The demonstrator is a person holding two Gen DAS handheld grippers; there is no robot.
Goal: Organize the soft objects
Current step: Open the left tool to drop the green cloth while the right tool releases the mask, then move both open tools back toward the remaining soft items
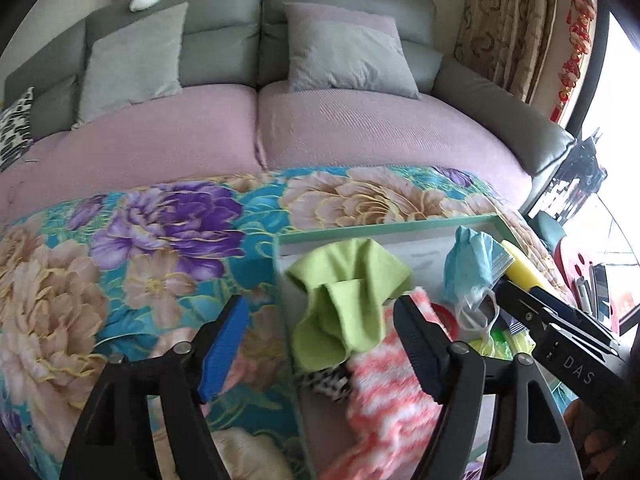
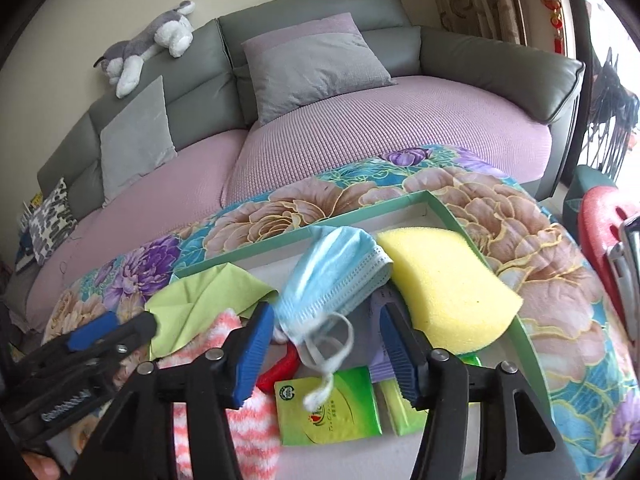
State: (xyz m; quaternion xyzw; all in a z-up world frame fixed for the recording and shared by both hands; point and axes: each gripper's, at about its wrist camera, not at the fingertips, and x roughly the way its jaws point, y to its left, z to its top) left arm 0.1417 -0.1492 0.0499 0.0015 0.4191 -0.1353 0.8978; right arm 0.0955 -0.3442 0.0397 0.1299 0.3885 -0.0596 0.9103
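Note:
A shallow green-rimmed tray (image 1: 380,231) (image 2: 360,213) lies on a floral blanket. In it are a lime-green cloth (image 1: 344,292) (image 2: 200,304), a pink-and-white fuzzy cloth (image 1: 384,396) (image 2: 224,420), a yellow sponge (image 2: 448,292) (image 1: 520,272) and a blue face mask (image 2: 332,280) (image 1: 472,264). My left gripper (image 1: 320,340) (image 2: 116,332) stands open over the tray's left edge, and the green cloth sits loose between its fingers. My right gripper (image 2: 326,352) (image 1: 508,292) is open too. The mask is crumpled between its blue pads with a loop dangling, and neither pad presses on it.
A green packet (image 2: 328,408) and a red item (image 2: 280,368) also lie in the tray. Behind the floral blanket (image 1: 160,240) is a grey sofa (image 1: 224,56) with a lilac cover, grey cushions and a plush dog (image 2: 148,44). A red stool (image 2: 600,224) stands at the right.

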